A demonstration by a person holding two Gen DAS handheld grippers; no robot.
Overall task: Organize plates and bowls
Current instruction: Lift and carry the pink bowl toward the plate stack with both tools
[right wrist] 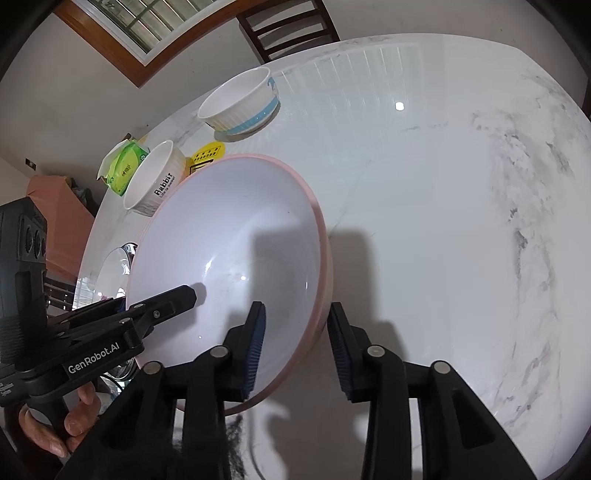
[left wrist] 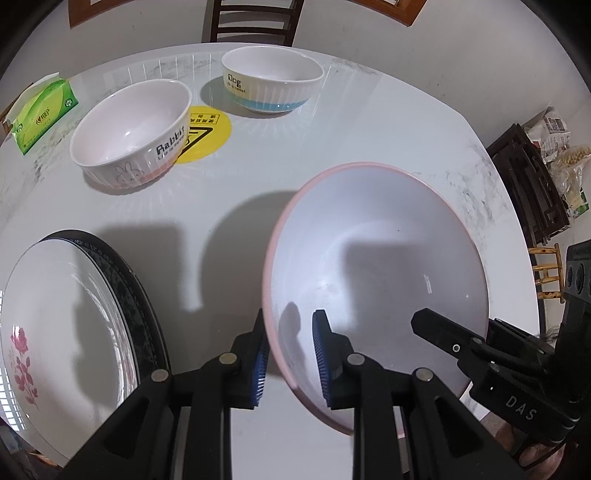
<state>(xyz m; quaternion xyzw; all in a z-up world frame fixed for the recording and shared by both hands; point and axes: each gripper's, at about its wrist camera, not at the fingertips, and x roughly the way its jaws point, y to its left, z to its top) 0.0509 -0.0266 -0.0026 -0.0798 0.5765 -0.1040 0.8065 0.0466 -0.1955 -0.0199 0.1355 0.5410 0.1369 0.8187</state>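
A large white bowl with a pink rim (left wrist: 376, 258) (right wrist: 236, 243) hangs tilted over the marble table (left wrist: 240, 206). My left gripper (left wrist: 288, 332) (right wrist: 155, 301) is shut on its near rim, one blue pad inside and one outside. My right gripper (right wrist: 295, 325) (left wrist: 461, 325) straddles the opposite rim, jaws apart, pads not pressing. A "Rabbit" bowl (left wrist: 129, 147) (right wrist: 155, 184) and a "Dog" bowl (left wrist: 273, 81) (right wrist: 240, 103) stand farther back. A white floral plate (left wrist: 66, 325) lies on a dark plate (left wrist: 142, 314) at the left.
A green tissue pack (left wrist: 44, 114) (right wrist: 125, 166) sits at the table's far left edge. A yellow round sticker (left wrist: 210, 133) lies between the two small bowls. A dark chair (left wrist: 255, 18) stands behind the table. A hand (right wrist: 74, 417) holds the left gripper's handle.
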